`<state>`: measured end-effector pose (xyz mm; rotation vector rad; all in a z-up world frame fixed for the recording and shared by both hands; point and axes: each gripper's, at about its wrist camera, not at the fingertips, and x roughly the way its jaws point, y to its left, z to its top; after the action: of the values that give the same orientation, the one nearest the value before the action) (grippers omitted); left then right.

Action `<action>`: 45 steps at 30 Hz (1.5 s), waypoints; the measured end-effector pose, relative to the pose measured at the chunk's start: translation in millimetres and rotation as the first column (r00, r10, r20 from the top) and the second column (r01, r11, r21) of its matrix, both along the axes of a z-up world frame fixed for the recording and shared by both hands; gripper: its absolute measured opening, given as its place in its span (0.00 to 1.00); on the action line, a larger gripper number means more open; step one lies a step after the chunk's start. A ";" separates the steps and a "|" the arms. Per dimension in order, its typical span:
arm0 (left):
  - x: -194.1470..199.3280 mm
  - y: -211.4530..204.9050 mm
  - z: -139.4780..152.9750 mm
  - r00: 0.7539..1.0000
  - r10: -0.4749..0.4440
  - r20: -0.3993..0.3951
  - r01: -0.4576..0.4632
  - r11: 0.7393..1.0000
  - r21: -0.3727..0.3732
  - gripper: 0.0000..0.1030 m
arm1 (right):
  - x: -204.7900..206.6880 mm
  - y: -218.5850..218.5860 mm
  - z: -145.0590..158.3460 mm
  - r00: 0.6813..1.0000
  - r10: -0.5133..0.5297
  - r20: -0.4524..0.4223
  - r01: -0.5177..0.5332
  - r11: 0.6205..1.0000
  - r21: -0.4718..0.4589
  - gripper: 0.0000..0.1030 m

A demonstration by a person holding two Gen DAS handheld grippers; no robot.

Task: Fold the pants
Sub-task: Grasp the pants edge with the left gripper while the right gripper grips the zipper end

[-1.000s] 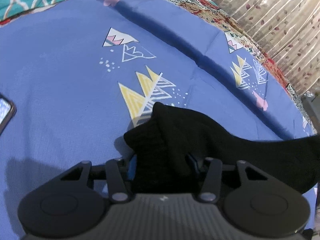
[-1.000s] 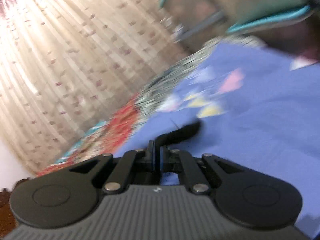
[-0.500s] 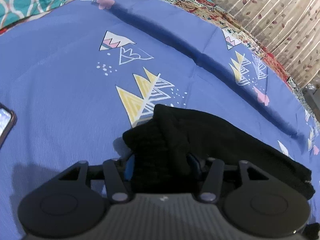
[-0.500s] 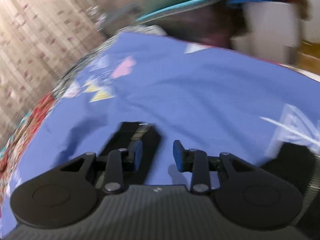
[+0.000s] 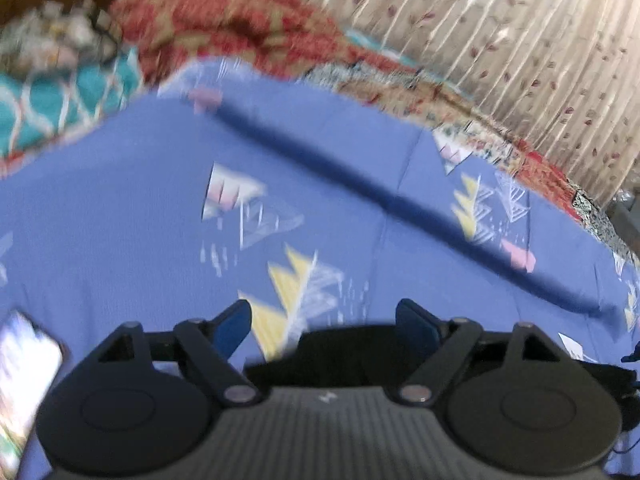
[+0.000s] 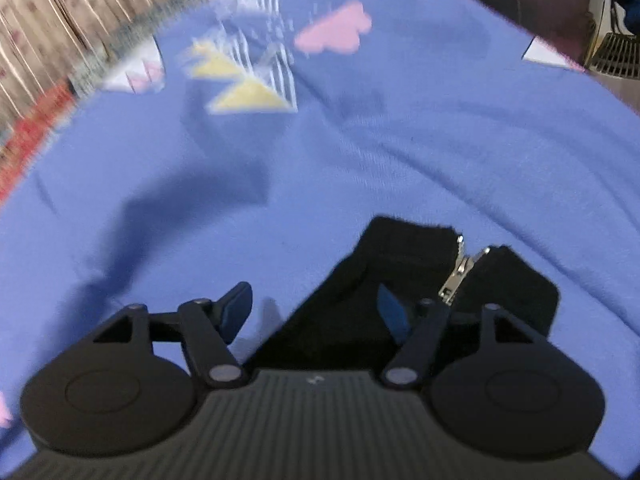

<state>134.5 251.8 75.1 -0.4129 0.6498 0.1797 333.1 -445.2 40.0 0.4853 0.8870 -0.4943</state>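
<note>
Left tool [image 5: 323, 314]: jaws opening, spread wide, nothing pinched between them. Black pants [image 5: 344, 354] lying on the blue bedsheet [image 5: 120, 208], just under and behind the blue fingertips [image 5: 416, 322]. Phone [image 5: 24, 380] at lower left on the sheet.

Right tool [image 6: 316, 308]: jaws opening too, released, hovering over the pants [image 6: 400, 264]. Zipper [image 6: 460, 276] showing, right fingertip [image 6: 394, 314] above the cloth, left over bare sheet [image 6: 280, 152]. Curtain [image 5: 500, 48] behind the bed.
</note>
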 end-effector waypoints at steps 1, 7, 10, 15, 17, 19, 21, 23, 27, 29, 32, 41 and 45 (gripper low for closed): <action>3.7 -3.8 3.7 0.999 -0.032 -0.001 0.032 0.999 0.042 0.80 | 2.2 0.6 -2.7 1.000 0.009 -0.001 -0.009 1.000 -0.015 0.67; 42.4 -55.8 -10.4 0.927 -0.341 -0.155 0.374 0.865 0.335 1.00 | -8.3 -10.6 -1.4 0.999 0.040 0.006 -0.039 0.997 -0.068 0.11; 68.4 -69.9 -36.0 0.883 -0.371 -0.287 0.457 0.820 0.345 1.00 | -19.9 -21.4 4.7 0.998 0.014 0.066 -0.013 1.000 -0.020 0.10; 96.6 -54.3 -63.5 0.865 -0.319 -0.388 0.410 0.894 0.179 0.42 | -46.1 -30.3 31.2 0.983 -0.014 0.185 0.000 0.997 0.078 0.10; 93.1 -51.4 -52.3 0.882 -0.313 -0.353 0.374 0.919 0.120 0.13 | -53.0 -31.6 46.4 0.974 -0.024 0.227 -0.001 0.994 0.110 0.10; 83.7 -52.0 -37.9 0.912 -0.281 -0.298 0.330 0.935 0.128 0.13 | -65.9 -37.4 67.7 0.958 -0.044 0.282 0.000 0.988 0.156 0.10; 66.5 -57.2 -19.5 0.940 -0.256 -0.227 0.298 0.938 0.176 0.12 | -79.5 -42.3 86.2 0.940 -0.076 0.334 0.001 0.976 0.219 0.10; 46.8 -61.6 -0.9 0.958 -0.240 -0.159 0.270 0.940 0.208 0.12 | -97.6 -50.5 106.6 0.912 -0.105 0.397 -0.012 0.960 0.281 0.10; 6.7 -78.4 34.0 0.973 -0.229 -0.032 0.229 0.928 0.295 0.13 | -151.9 -67.1 141.6 0.851 -0.140 0.506 -0.058 0.933 0.355 0.10; -22.9 -87.3 44.1 0.969 -0.246 0.029 0.224 0.919 0.323 0.13 | -191.7 -79.0 151.2 0.822 -0.156 0.547 -0.078 0.922 0.380 0.10; -65.4 -98.1 54.5 0.959 -0.270 0.090 0.224 0.910 0.349 0.13 | -251.5 -98.9 148.4 0.802 -0.174 0.571 -0.090 0.910 0.405 0.10; -171.5 -109.9 -14.1 0.950 -0.298 -0.096 0.314 0.908 0.277 0.17 | -406.4 -143.4 5.7 0.879 -0.410 0.244 0.202 0.783 0.588 0.14; -196.4 -117.4 -35.7 0.930 -0.314 -0.189 0.359 0.885 0.297 0.21 | -426.6 -137.6 -9.7 0.825 -0.498 0.267 0.233 0.730 0.643 0.29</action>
<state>-61.9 134.4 39.4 0.0390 0.8007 -0.0201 -93.5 -582.8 30.3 1.3246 0.4895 -0.4483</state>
